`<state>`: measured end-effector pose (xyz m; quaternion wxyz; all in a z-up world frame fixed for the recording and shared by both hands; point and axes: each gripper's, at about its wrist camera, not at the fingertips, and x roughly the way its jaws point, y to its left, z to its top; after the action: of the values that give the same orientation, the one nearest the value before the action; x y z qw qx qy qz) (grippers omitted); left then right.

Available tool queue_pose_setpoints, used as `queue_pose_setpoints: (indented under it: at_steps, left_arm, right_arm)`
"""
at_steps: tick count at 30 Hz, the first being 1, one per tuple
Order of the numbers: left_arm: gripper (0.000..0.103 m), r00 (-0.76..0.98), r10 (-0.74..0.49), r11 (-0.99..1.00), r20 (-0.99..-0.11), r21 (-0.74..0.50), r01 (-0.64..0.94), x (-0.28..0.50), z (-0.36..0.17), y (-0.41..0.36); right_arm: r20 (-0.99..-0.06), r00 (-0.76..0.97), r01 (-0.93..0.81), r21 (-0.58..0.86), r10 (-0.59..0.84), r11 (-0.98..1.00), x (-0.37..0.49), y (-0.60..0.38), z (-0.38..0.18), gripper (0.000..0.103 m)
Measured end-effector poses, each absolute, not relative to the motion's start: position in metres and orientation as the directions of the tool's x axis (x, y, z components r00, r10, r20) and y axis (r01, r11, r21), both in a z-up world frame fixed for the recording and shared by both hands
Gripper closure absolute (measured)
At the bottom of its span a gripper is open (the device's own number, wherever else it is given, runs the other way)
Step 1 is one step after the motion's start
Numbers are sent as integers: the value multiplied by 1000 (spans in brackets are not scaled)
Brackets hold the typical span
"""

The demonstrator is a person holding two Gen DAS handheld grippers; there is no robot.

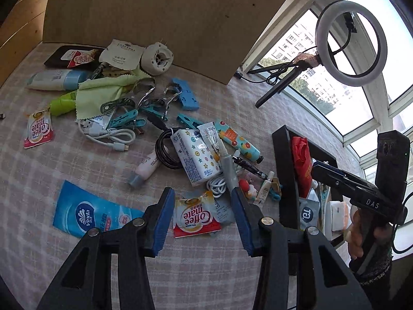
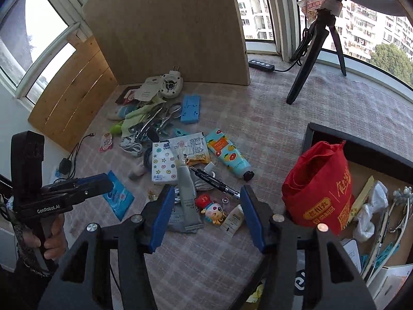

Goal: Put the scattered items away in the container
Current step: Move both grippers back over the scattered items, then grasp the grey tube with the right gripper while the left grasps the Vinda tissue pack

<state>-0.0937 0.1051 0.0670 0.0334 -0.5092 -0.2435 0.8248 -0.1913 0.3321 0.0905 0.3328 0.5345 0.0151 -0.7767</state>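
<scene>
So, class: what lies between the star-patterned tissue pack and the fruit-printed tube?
A white printed sachet lies between the tissue pack and the fruit-printed tube, clearest in the right wrist view.

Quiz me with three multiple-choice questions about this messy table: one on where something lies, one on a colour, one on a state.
1. Where is the folded red fabric bag?
A. inside the black-walled container
B. on the checked tablecloth
C. clamped in a gripper

2. What colour is the square cleaning cloth in the pile?
A. orange
B. light green
C. purple

3. How do the left gripper's jaws stand?
A. shut on a pen
B. shut on a cable
C. open, holding nothing

Answers:
1. A, the bag sits within the container's walls.
2. B, it shows pale green beside the metal clips.
3. C, the blue pads stand apart above a red-and-white Coffee-mate sachet, not pressing it.
</scene>
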Motion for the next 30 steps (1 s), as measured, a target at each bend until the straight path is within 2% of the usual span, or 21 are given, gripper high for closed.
queue_pose_setpoints:
  at_steps: [1, 4, 5, 13, 30]
  left_arm:
    - [62, -467, 311, -877, -828, -439, 194, -97, 61, 104]
    - [65, -439, 333, -867, -835, -454, 204, -109, 45, 103]
    - [65, -436, 334, -865, -835, -456, 211, -112, 41, 103]
    - [65, -398, 348, -854, -849, -462, 239, -133, 22, 107]
    - [64, -340, 363, -859, -867, -453, 238, -176, -5, 120]
  right_arm:
    - [-848, -173, 546, 341, -501, -765, -195, 319, 85, 52]
    - [-864, -79, 578, 366, -496, -729, -198, 289, 68, 69]
    - [-867, -54, 587, 374, -496, -718, -195, 283, 62, 69]
    - [-900, -60, 598, 313, -431, -738, -189, 278, 23, 69]
    - [-900, -75, 639, 288, -430, -713, -200, 260, 15, 68]
